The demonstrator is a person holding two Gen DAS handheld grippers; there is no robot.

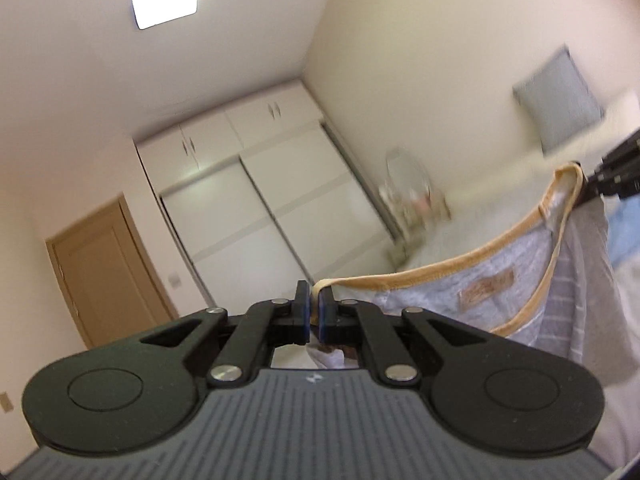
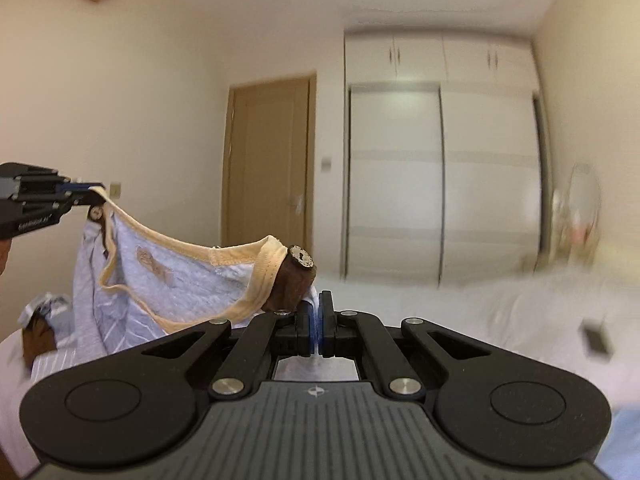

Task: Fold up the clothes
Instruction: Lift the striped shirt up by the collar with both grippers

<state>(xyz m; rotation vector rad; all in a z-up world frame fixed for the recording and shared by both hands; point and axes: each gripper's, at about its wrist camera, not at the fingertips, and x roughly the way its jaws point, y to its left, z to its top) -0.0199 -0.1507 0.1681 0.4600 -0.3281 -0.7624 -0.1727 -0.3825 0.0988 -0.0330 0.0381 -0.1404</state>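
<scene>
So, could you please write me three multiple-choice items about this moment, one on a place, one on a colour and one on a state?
1. Where does the left tool grip the grey garment?
A. at its trimmed edge
B. at the leather patch
C. at the bottom hem

2. What colour is the trim along the garment's opening?
A. dark blue
B. pale yellow
C. red

3. What is the state of the garment?
A. lying flat on the bed
B. folded into a square
C. held up in the air between the two tools

Answers: 1 A, the trim runs straight into the closed jaws in the left wrist view. 2 B, the band is pale yellow in both views. 3 C, the right tool pinches one end, the left tool the other, and the cloth sags between them above the bed.
</scene>
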